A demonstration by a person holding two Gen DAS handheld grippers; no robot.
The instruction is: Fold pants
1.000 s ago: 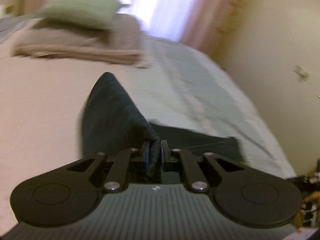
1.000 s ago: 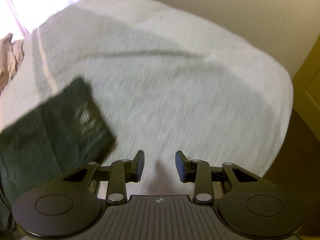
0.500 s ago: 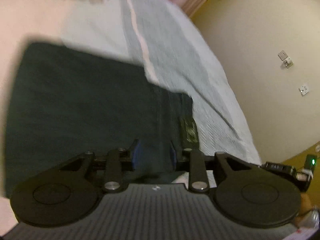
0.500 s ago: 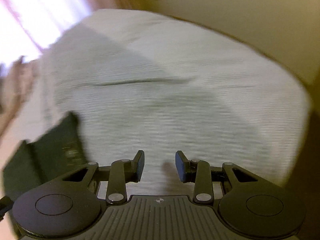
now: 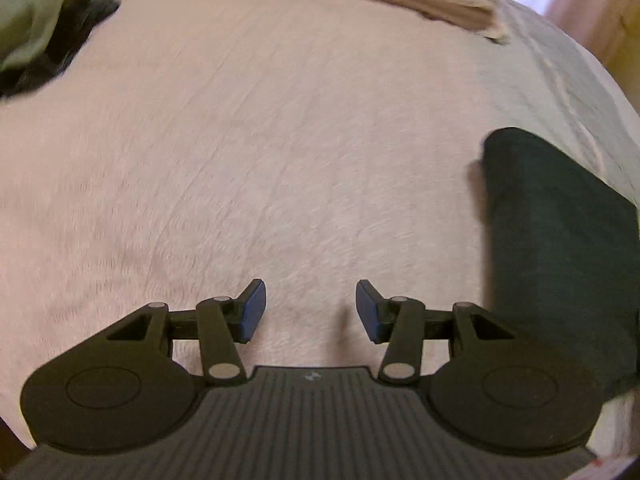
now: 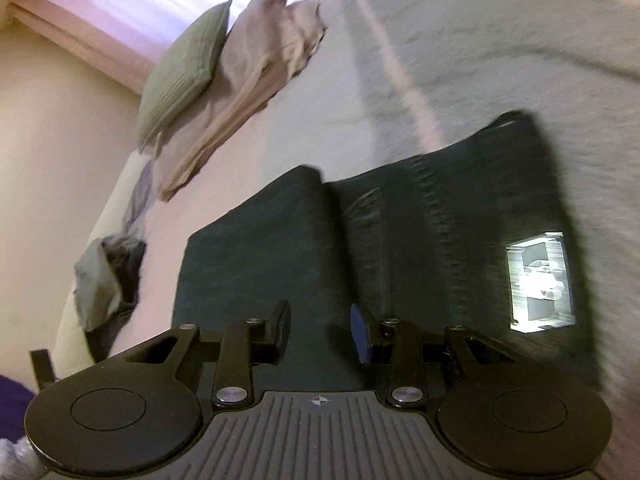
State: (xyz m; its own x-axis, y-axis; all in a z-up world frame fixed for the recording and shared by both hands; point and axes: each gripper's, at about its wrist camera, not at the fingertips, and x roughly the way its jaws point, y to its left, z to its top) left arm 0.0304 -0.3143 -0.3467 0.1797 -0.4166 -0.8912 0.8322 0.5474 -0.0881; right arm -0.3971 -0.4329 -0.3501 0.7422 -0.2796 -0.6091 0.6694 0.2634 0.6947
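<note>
Left gripper wide with nothing between the blue pads, jaws just opened to let go of the cloth, hanging over bare pink bed cover with the folded dark pants lying off to its right side. Right gripper at a narrow gap, empty as well, right above the pants, 1 raised roll of cloth ahead of its left jaw and the pale label off to its right. Risk judged from here: catching only the top layer and dragging the fold open, or pushing that roll into a lasting crease, because of a low and fast approach with so small an opening.
</note>
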